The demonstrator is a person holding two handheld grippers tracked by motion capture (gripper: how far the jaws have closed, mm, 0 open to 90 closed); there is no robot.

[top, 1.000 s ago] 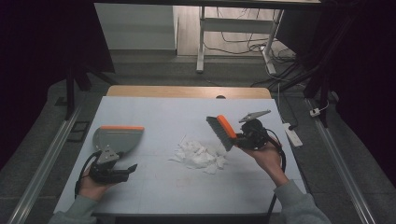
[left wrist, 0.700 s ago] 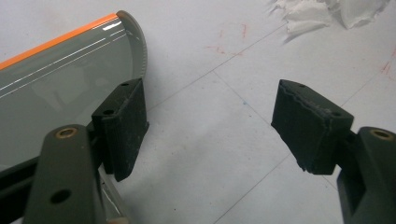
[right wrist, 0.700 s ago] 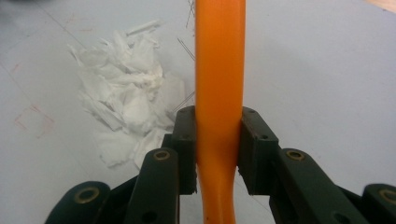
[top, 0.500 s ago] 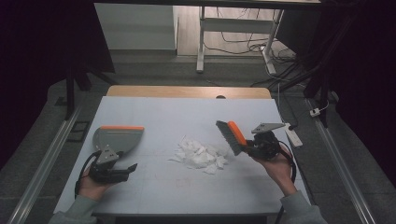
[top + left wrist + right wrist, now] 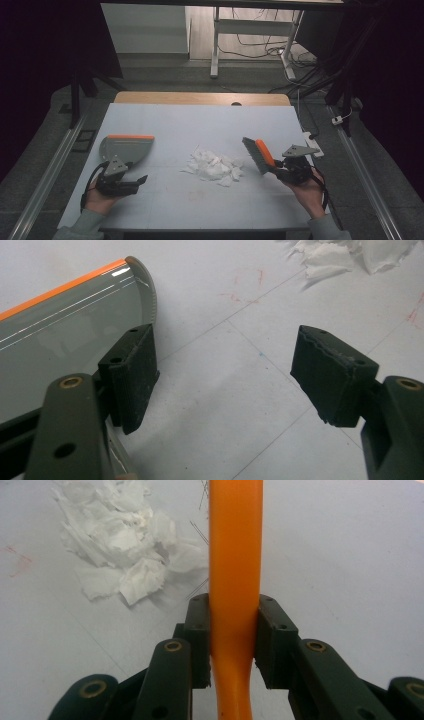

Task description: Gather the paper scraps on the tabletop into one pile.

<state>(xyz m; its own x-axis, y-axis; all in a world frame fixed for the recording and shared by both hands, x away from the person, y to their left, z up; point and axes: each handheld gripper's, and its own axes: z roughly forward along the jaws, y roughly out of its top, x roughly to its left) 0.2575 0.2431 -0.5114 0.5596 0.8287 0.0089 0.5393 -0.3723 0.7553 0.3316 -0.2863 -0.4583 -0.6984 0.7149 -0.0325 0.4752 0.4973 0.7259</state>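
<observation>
A grey dustpan [image 5: 127, 147] with an orange lip lies flat at the table's left. My left gripper [image 5: 141, 179] rests just in front of it. In the left gripper view this gripper [image 5: 225, 375] is open with bare table between its jaws, and its left jaw stands over the edge of the dustpan [image 5: 65, 325]. My right gripper [image 5: 278, 170] is shut on the orange handle of a brush [image 5: 260, 155], whose grey bristles point toward a pile of white paper scraps [image 5: 212, 165]. In the right gripper view the handle [image 5: 235, 555] runs up between the pads [image 5: 200, 630], with the scraps [image 5: 120, 540] at upper left.
The white table top [image 5: 210, 125] has a wooden strip [image 5: 200, 98] along its far edge. A white power strip [image 5: 312, 145] lies off the right edge. Faint red marks [image 5: 197, 195] show near the front. Cables trail on the floor behind.
My right gripper has carried the brush to the right and down, away from the scraps and closer to the table. The left gripper and the dustpan have stayed put.
</observation>
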